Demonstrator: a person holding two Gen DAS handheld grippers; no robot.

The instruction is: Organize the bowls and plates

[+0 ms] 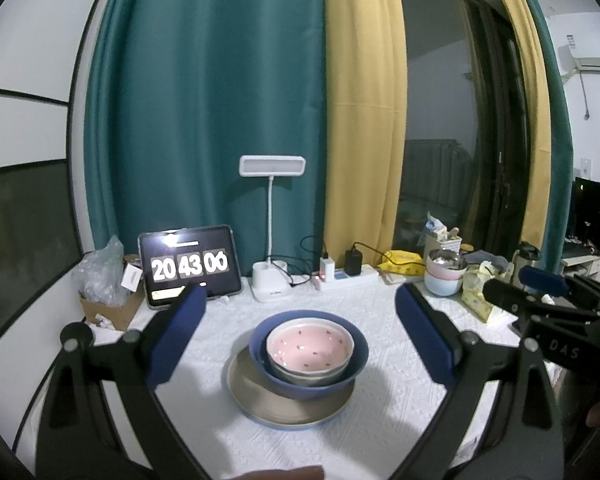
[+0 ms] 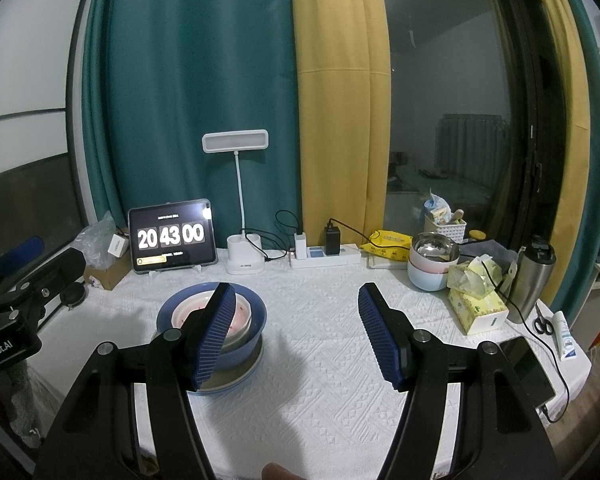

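Our left claw point(image 1: 298, 322) gapes empty, the nested bowls point(image 1: 310, 350) between its 2 fingers, beyond them; our right claw point(image 2: 298, 334) gapes right of them.

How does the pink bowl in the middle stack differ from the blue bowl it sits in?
The pink bowl is smaller and nested inside; the blue bowl is wider and holds it. The pink bowl has a pale pink inside with small dark red spots and a light rim; the blue bowl is plain dark blue. The blue bowl rests on a plate; the pink bowl seems to sit on another bowl within. Both are upright, empty and untouched by either gripper.
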